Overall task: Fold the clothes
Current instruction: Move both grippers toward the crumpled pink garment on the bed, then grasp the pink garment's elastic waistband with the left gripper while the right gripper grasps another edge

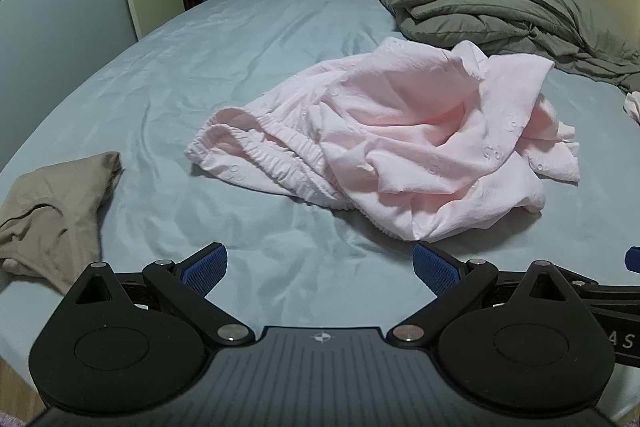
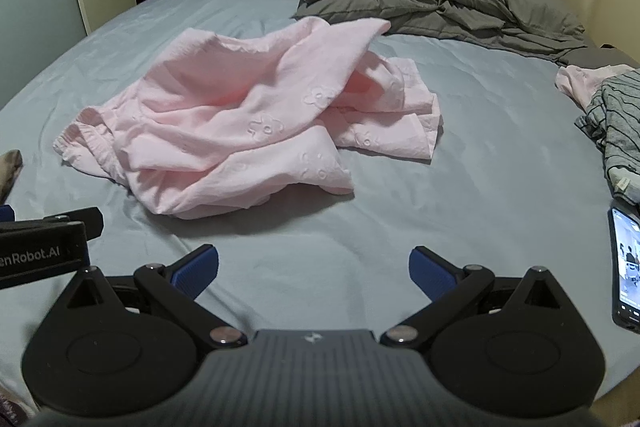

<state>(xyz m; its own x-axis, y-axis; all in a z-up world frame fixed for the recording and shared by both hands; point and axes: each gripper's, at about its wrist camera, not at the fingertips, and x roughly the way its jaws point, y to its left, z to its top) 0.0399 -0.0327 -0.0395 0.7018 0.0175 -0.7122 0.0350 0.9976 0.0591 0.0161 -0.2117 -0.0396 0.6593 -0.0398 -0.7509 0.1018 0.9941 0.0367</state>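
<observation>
**On the bed: pink garment, both grippers spread wide**

Mid-sheet [image 1: 240, 39] lies the crumpled pink garment [image 1: 400, 147], its elastic waistband toward the left. The left gripper [image 1: 320, 267] hovers just short of its near edge, jaws wide apart and gripping nothing. The right gripper [image 2: 314, 269] hovers likewise, jaws wide, nothing between them, a little farther from the cloth. A grey duvet [image 1: 500, 7] sits folded beyond the garment. Left view only: a beige garment [image 1: 52, 211] fully visible at left. Right view only: a striped garment [image 2: 620, 123] and a lit phone [image 2: 626, 275] at right.
</observation>
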